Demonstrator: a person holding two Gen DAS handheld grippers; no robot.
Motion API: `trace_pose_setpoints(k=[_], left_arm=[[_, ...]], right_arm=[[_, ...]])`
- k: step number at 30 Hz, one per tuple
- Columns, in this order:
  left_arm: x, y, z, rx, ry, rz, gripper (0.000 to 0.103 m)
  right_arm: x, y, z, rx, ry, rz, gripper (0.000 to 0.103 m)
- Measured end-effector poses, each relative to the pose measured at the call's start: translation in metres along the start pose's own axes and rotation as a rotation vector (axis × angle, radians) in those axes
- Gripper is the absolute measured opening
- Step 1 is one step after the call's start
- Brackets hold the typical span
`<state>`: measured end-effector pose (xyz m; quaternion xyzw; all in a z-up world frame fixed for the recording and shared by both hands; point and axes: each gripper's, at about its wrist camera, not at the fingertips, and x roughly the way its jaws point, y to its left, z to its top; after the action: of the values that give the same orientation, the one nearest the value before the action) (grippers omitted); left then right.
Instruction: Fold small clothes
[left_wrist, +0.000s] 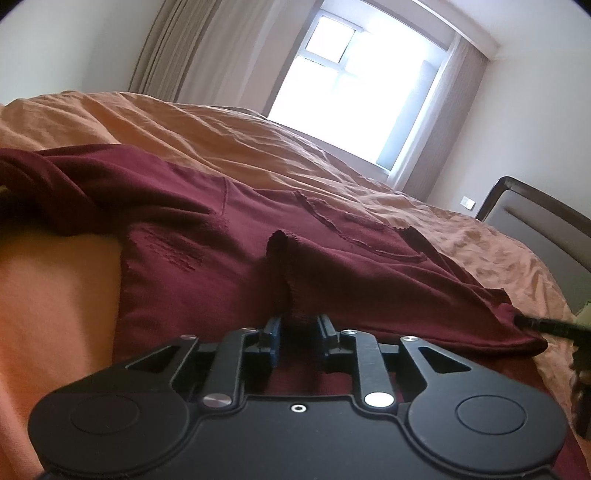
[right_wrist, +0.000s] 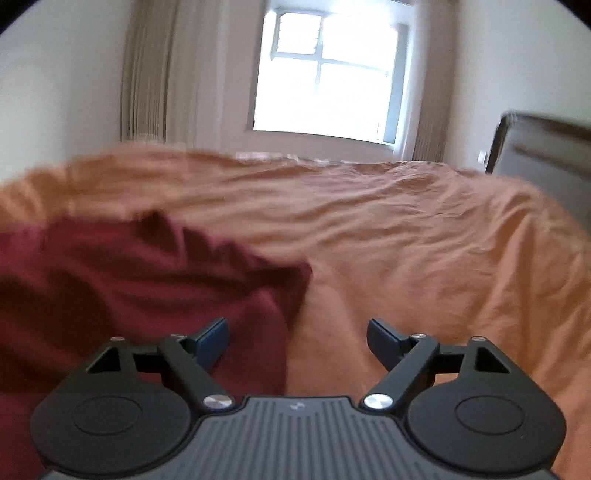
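Left wrist: jaws clenched on maroon garment (left_wrist: 229, 229) hem; right jaws released beside its edge.

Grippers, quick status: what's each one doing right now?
Left gripper: closed on a pinched fold of the maroon garment.
Right gripper: open, fingers apart, holding nothing; garment edge lies by its left finger on the orange bedsheet.

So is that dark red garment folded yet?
Not neatly: the dark red garment lies rumpled on the bed, a pinch of fabric in the left tongs.
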<state>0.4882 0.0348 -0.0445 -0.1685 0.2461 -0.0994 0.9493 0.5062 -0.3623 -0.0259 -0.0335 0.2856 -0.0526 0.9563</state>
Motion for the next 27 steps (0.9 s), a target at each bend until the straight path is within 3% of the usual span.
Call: trace_pose_setpoints(k=[2, 4, 6, 8, 12, 15, 20, 27], left_arm=[[0.001, 0.0, 0.001, -0.003, 0.003, -0.021, 0.035], [0.0, 0.001, 0.006, -0.01, 0.022, -0.074, 0.057], [-0.007, -0.005, 0.012, 0.014, 0.044, -0.116, 0.086], [-0.02, -0.018, 0.014, 0.087, 0.033, -0.069, 0.101], [-0.05, -0.031, 0.013, 0.223, -0.017, 0.011, 0.102], [-0.078, -0.021, 0.015, 0.205, -0.034, 0.051, 0.102], [-0.127, 0.038, 0.025, 0.018, -0.069, 0.192, 0.102], [-0.184, 0.139, 0.04, -0.225, -0.148, 0.464, 0.102]], right_arm=[[0.005, 0.001, -0.009, -0.004, 0.008, -0.009, 0.09], [0.004, -0.004, -0.01, 0.051, -0.006, 0.002, 0.092], [-0.009, -0.008, -0.011, 0.089, -0.051, 0.017, 0.101], [-0.03, -0.007, -0.013, 0.096, -0.116, 0.058, 0.103], [-0.069, 0.002, -0.026, 0.037, -0.207, 0.15, 0.103], [-0.086, 0.009, -0.039, 0.009, -0.221, 0.199, 0.103], [-0.087, 0.005, -0.061, 0.064, -0.199, 0.232, 0.103], [-0.071, 0.008, -0.079, 0.102, -0.103, 0.239, 0.103]])
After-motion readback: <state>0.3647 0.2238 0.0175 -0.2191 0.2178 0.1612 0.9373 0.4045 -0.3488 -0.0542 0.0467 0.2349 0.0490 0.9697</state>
